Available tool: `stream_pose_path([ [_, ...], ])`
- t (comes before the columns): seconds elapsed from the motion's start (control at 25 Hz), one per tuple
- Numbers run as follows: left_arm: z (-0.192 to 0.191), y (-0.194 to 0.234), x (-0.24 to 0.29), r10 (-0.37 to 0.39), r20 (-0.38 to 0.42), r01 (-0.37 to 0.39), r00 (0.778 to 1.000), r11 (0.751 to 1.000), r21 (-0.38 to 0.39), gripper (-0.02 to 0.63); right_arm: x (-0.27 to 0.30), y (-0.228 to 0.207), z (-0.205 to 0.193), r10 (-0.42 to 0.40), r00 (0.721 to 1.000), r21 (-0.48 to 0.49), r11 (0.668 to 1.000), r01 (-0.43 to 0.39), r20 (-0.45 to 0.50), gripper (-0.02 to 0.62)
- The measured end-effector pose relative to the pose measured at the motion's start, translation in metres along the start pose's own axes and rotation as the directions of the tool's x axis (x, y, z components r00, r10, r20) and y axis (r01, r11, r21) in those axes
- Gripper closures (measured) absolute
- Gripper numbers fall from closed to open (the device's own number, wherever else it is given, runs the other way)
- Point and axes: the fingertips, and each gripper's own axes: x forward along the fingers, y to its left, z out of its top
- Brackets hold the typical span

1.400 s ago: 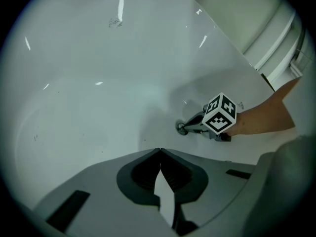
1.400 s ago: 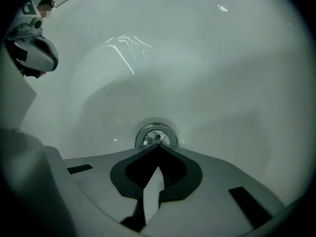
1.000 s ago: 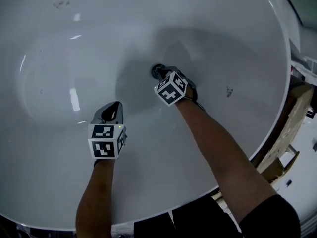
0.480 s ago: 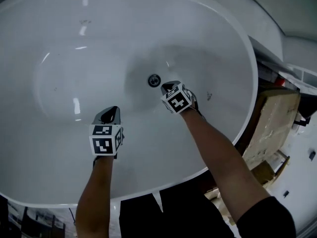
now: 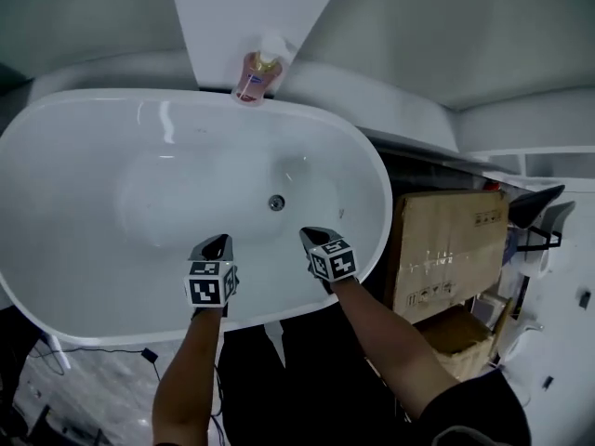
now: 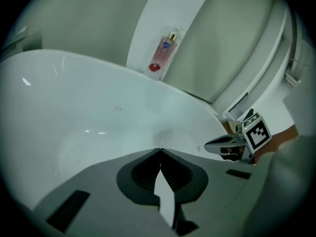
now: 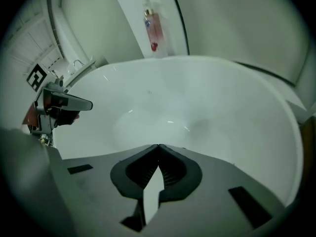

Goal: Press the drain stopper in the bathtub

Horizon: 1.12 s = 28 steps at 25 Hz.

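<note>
White bathtub [image 5: 88, 249], pink bottle [image 5: 253, 79], brown box [image 5: 446, 249].

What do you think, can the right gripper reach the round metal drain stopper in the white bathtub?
Probably yes: the right gripper, shut, hovers by the near bathtub rim; nothing lies between it and the drain stopper.

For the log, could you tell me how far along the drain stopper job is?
Done, it seems: the right gripper, at the drain stopper a second ago, is back near the bathtub rim. In hand: nothing; both it and the left gripper have jaws shut and empty. Left: nothing obvious, though whether the stopper sits pressed is too small to tell.
</note>
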Motion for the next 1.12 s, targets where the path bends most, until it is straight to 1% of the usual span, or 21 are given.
stream_pose_path([
  [0.08,0.018,-0.022,-0.039,-0.011,0.029,0.011,1.000,1.000,0.017,0.594,-0.042,0.008,0.017,0.001,1.000,-0.002,1.000,-0.001,0.028,0.580],
  [0.2,0.025,-0.054,-0.092,-0.018,0.030,0.017,0.999,0.998,0.058,0.594,-0.099,0.025,0.025,0.013,0.998,0.005,1.000,-0.013,0.054,0.581],
  [0.32,0.043,-0.067,-0.124,0.003,0.063,-0.008,0.998,0.996,0.085,0.594,-0.131,0.041,0.052,0.036,0.994,-0.043,0.999,-0.032,0.100,0.580],
  [0.4,0.046,-0.074,-0.143,0.016,0.088,-0.023,0.996,0.997,0.076,0.594,-0.152,0.056,0.061,0.066,0.989,-0.068,0.996,-0.057,0.129,0.580],
  [0.56,0.039,-0.094,-0.191,0.027,0.116,-0.033,0.993,0.998,0.049,0.594,-0.201,0.090,0.053,0.128,0.975,-0.065,0.991,-0.118,0.181,0.580],
  [0.68,0.046,-0.101,-0.216,0.043,0.137,-0.049,0.990,0.998,0.038,0.594,-0.236,0.106,0.069,0.147,0.964,-0.063,0.989,-0.137,0.223,0.581],
  [0.76,0.053,-0.111,-0.232,0.046,0.158,-0.053,0.986,0.998,0.041,0.594,-0.256,0.111,0.080,0.161,0.953,-0.067,0.987,-0.149,0.258,0.580],
  [0.88,0.071,-0.126,-0.254,0.051,0.201,-0.069,0.978,0.994,0.081,0.594,-0.285,0.115,0.100,0.180,0.929,-0.086,0.983,-0.160,0.323,0.581],
  [1.0,0.092,-0.143,-0.278,0.053,0.259,-0.082,0.964,0.991,0.101,0.594,-0.311,0.118,0.119,0.188,0.904,-0.132,0.980,-0.148,0.385,0.581],
  [1.12,0.109,-0.158,-0.297,0.057,0.305,-0.094,0.951,0.990,0.108,0.594,-0.333,0.115,0.132,0.184,0.878,-0.145,0.980,-0.132,0.441,0.581],
])
